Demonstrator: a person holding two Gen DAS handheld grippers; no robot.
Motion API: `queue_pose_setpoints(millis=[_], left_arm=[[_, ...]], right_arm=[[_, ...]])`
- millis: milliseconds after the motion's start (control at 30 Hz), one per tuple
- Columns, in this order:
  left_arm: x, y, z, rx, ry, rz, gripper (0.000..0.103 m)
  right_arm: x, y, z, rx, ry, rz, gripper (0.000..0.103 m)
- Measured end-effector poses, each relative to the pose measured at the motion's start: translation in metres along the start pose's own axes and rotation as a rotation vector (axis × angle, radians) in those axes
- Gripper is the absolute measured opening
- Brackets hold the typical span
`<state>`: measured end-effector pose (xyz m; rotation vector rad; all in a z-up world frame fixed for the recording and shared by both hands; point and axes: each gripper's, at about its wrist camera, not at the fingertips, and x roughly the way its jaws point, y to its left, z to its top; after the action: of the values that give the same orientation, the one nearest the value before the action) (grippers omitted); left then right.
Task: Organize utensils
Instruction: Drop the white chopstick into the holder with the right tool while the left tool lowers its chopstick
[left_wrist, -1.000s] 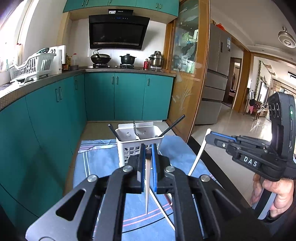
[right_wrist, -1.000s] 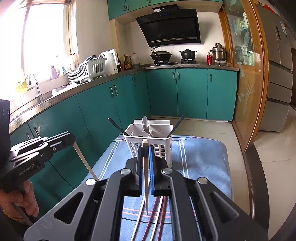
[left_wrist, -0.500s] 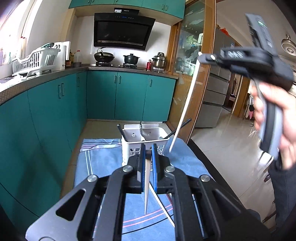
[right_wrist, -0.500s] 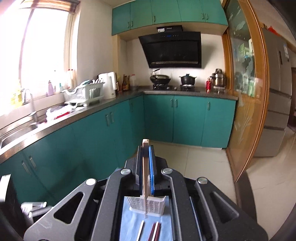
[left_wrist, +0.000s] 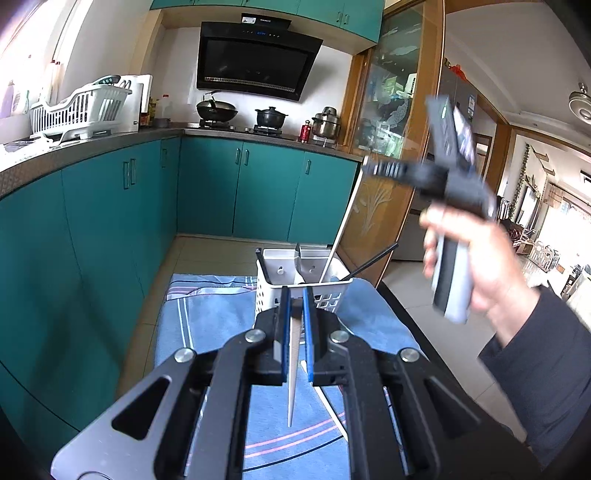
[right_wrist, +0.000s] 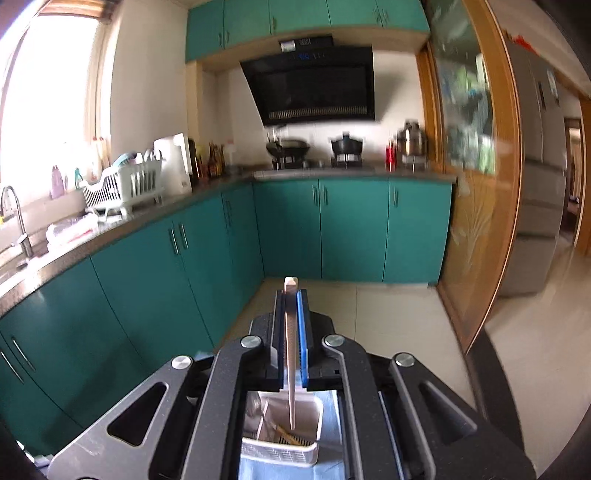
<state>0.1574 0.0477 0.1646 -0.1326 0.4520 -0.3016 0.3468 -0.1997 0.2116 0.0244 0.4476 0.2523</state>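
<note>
Right gripper (right_wrist: 291, 334): clamps pale chopstick (right_wrist: 291, 387) upright, tip inside white caddy (right_wrist: 280, 448), for insertion. Left gripper (left_wrist: 295, 332): clamps second chopstick (left_wrist: 293, 373), waiting.

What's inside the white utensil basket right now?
The utensil basket holds a metal spoon in its left compartment, a brownish utensil at the bottom and a black chopstick leaning out. The basket's near wall hides the rest.
</note>
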Motion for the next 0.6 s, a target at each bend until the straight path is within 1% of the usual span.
queue_pose_setpoints(millis=[100,133,167,200,233,267,333,367,400,433,467,500,533,567,600], left_arm=[[0.001,0.000,0.000,-0.003,0.000,0.003,0.006],[0.001,-0.001,-0.001,-0.004,0.000,0.004,0.006],[0.002,-0.003,-0.001,-0.004,0.000,0.007,0.006],[0.002,-0.003,-0.001,-0.005,-0.001,0.011,0.006],[0.003,-0.003,-0.001,-0.005,0.000,0.014,0.006],[0.004,-0.004,-0.002,-0.005,-0.002,0.018,0.006],[0.006,-0.007,-0.003,-0.002,-0.001,0.029,0.006],[0.007,-0.008,-0.004,0.003,0.003,0.030,0.006],[0.008,-0.010,-0.004,0.006,0.006,0.031,0.006],[0.009,-0.012,-0.004,0.010,0.007,0.035,0.006],[0.009,-0.013,-0.004,0.014,0.006,0.041,0.006],[0.007,-0.013,-0.003,0.010,-0.001,0.041,0.006],[0.006,-0.013,-0.002,0.003,-0.009,0.040,0.006],[0.004,-0.014,0.000,-0.006,-0.021,0.043,0.006],[0.002,-0.015,0.004,-0.013,-0.036,0.048,0.006]], right_arm=[[0.006,-0.004,-0.026,0.020,0.039,0.036,0.007],[0.004,-0.003,-0.032,0.018,0.048,0.049,0.009],[0.000,-0.003,-0.038,0.013,0.048,0.059,0.018],[-0.006,-0.005,-0.042,0.009,0.040,0.063,0.024],[-0.014,-0.006,-0.046,0.008,0.025,0.060,0.042],[-0.024,-0.009,-0.052,0.010,-0.002,0.055,0.047],[-0.053,-0.017,-0.065,0.016,-0.061,0.071,0.052],[-0.069,-0.022,-0.074,0.028,-0.097,0.085,0.059],[-0.093,-0.030,-0.091,0.055,-0.157,0.093,0.066],[-0.111,-0.037,-0.107,0.085,-0.205,0.090,0.083],[-0.121,-0.042,-0.117,0.105,-0.234,0.090,0.094],[-0.137,-0.049,-0.141,0.129,-0.272,0.102,0.095],[-0.142,-0.053,-0.156,0.138,-0.283,0.097,0.095],[-0.147,-0.059,-0.179,0.153,-0.291,0.074,0.095],[-0.148,-0.063,-0.194,0.165,-0.288,0.054,0.095]])
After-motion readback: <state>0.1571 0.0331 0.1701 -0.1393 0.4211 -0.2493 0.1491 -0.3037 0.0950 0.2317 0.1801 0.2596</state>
